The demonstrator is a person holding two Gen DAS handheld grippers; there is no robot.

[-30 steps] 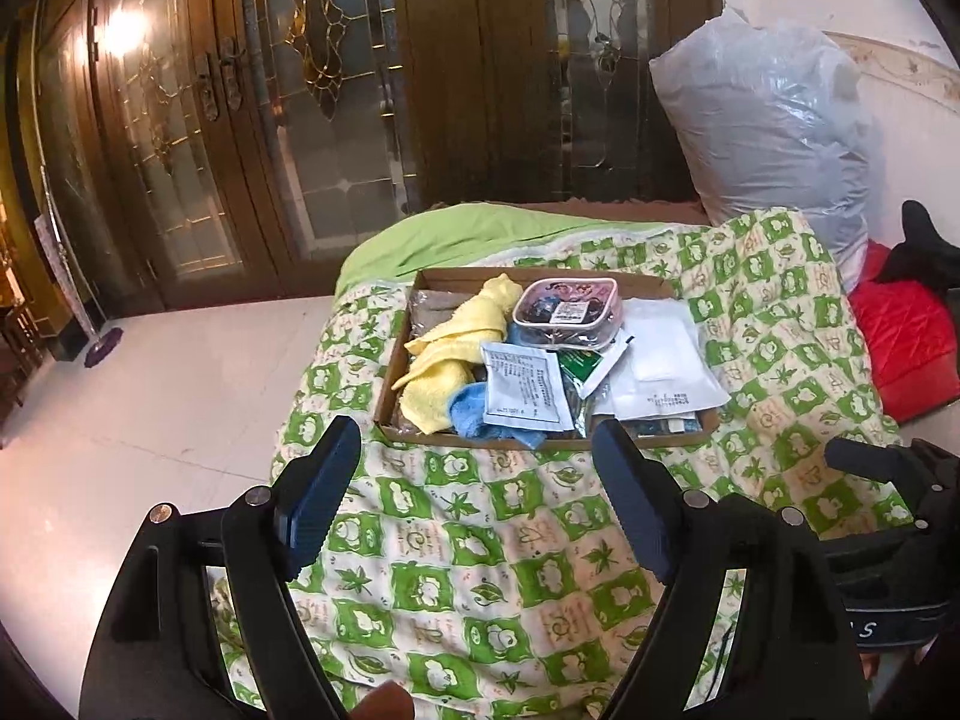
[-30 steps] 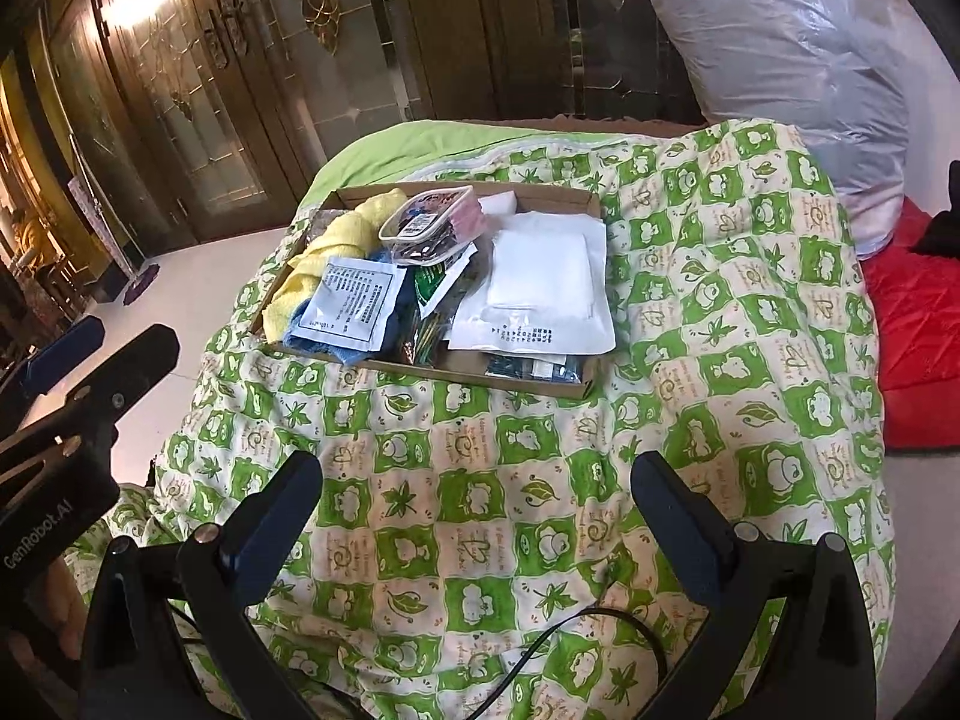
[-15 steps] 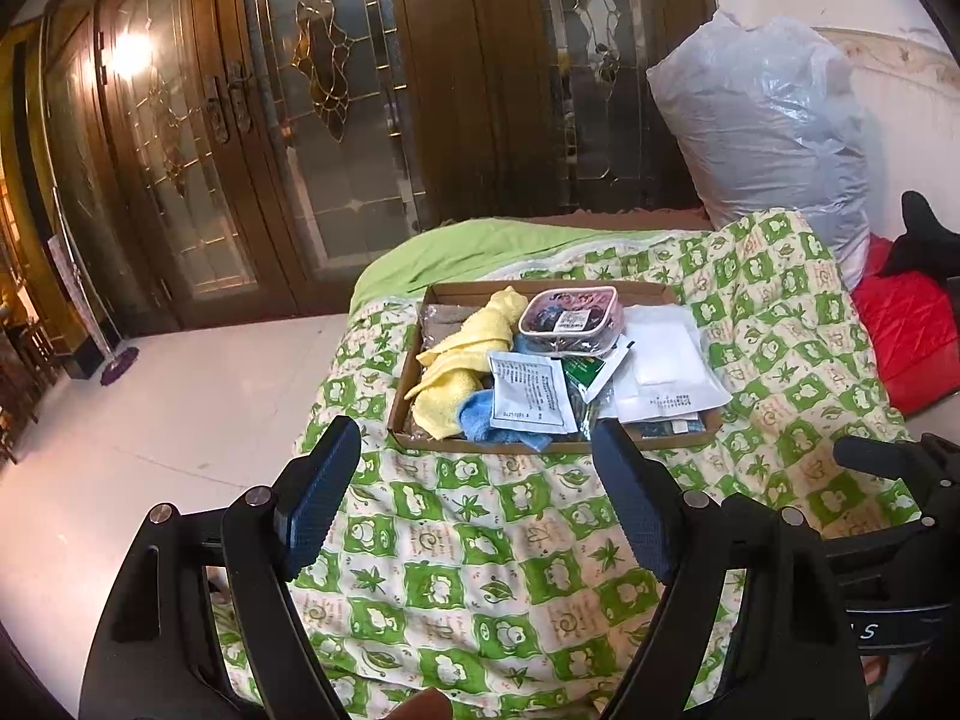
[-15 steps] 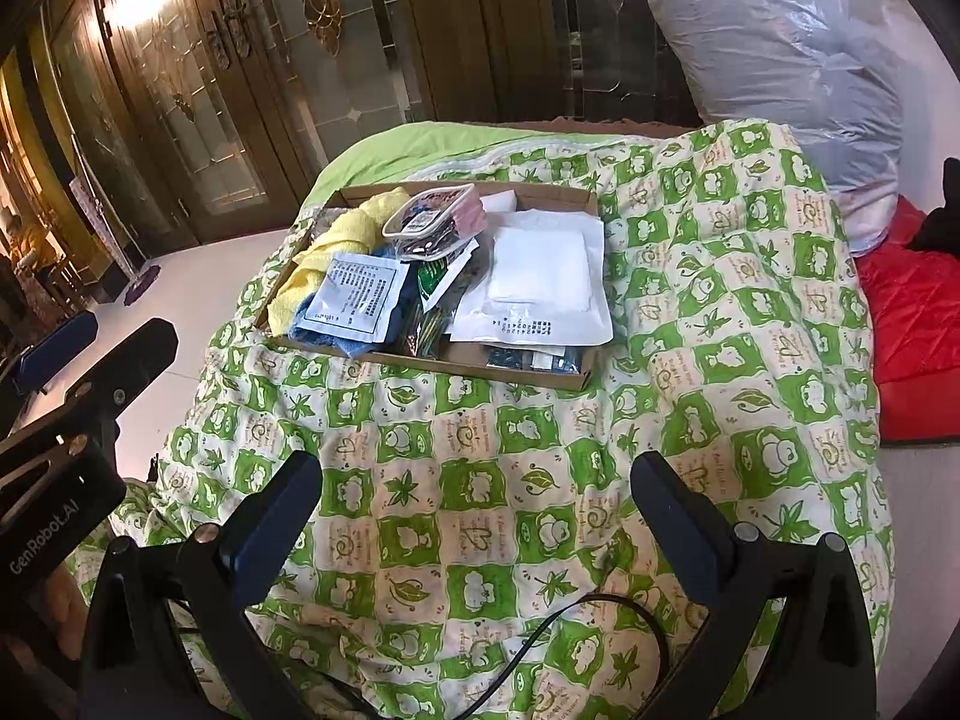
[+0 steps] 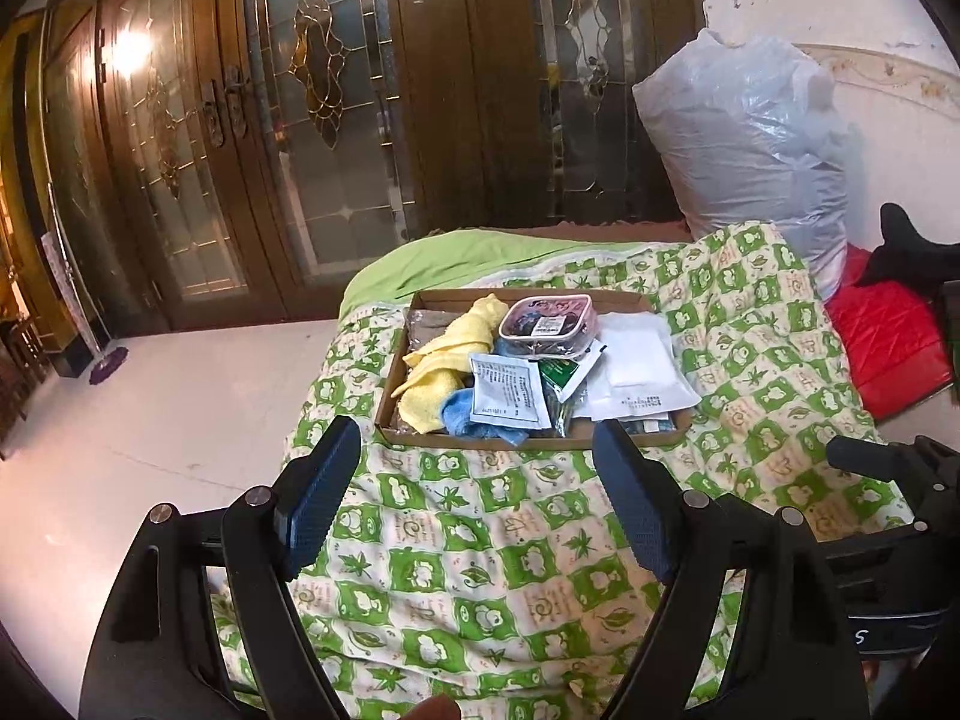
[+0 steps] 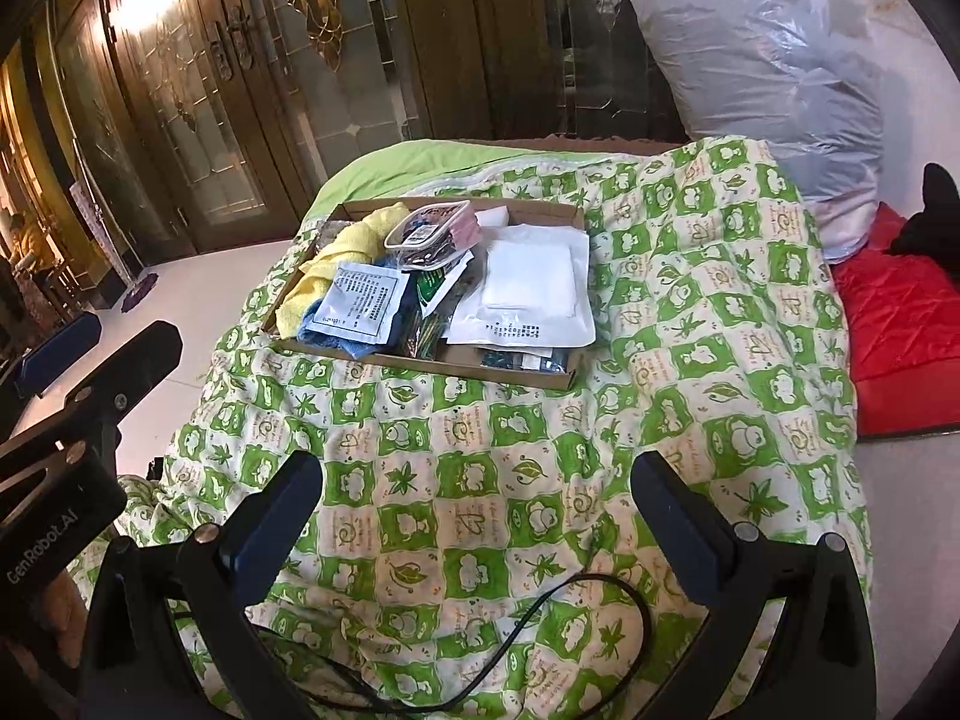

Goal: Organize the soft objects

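Lying across the whole scene, a green-and-cream checked quilt [image 5: 480,540] draped over a bed, with a plain green sheet [image 5: 456,258] showing at the far end

Leaning at the far right corner of the bed, a big grey plastic sack [image 5: 750,144], and beside the right edge, lower down, a red padded cushion [image 5: 882,342]

Sitting flat on the quilt toward the far end, nearer the left edge, a shallow cardboard tray [image 6: 510,372] holding all the soft things

Lying inside the tray on its right side, a large white flat packet [image 6: 528,282]; filling the left side, a crumpled yellow cloth [image 5: 444,354], with a blue cloth [image 5: 462,414] tucked under it at the near left corner

Resting on top of the blue cloth, a white printed sachet [image 5: 507,393]; just right of it, a smaller green sachet [image 5: 558,372]; perched toward the far middle of the tray, a clear pouch with pink trim [image 5: 549,324], tilted on the things beneath

Hovering over the near part of the quilt, well short of the tray, the left gripper [image 5: 480,504] with jaws standing wide apart and gripping nothing

Hovering likewise over the near end, the right gripper [image 6: 480,522], jaws spread wide and empty

Trailing across the quilt at the near edge, a thin black cable [image 6: 540,606]
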